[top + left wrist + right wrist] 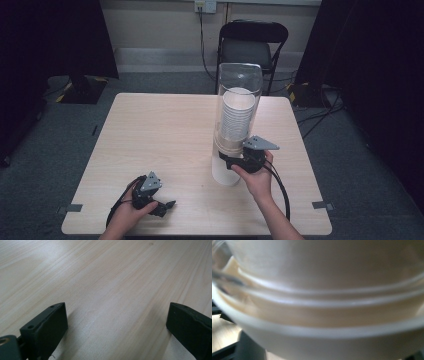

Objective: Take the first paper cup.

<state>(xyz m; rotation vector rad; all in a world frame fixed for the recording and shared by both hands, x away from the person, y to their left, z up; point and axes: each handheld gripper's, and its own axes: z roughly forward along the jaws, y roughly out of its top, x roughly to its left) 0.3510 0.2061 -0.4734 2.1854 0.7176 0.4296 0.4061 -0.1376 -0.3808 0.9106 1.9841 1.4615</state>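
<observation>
The cup dispenser (235, 125), a tall clear tube with a white base, stood upright on the wooden table (165, 135), toward the table's right half, at about three o'clock from its centre. Inside the tube sat a stack of white paper cups (236, 117), its top rim well below the tube's open top. The lowest cup (226, 172) hung out beneath the tube's tan collar, its white wall exposed down to the tabletop.

The right gripper (231, 161) was at the dispenser's lower part, at four o'clock from the stack, the person's right hand (257, 180) wrapped around its body. In the right gripper view the cup's rolled rim (317, 330) and the tube's clear edge lay very close and blurred across the frame. Whether the pads pressed on the cup could not be told.

The left gripper (167, 206) rested low near the table's near-left edge, at about eight o'clock from the dispenser and well apart from it, held by the left hand (127, 212). In the left gripper view its jaws stood wide apart over bare wood, with nothing between them.

A black folding chair (252, 45) stood beyond the table at twelve o'clock.
</observation>
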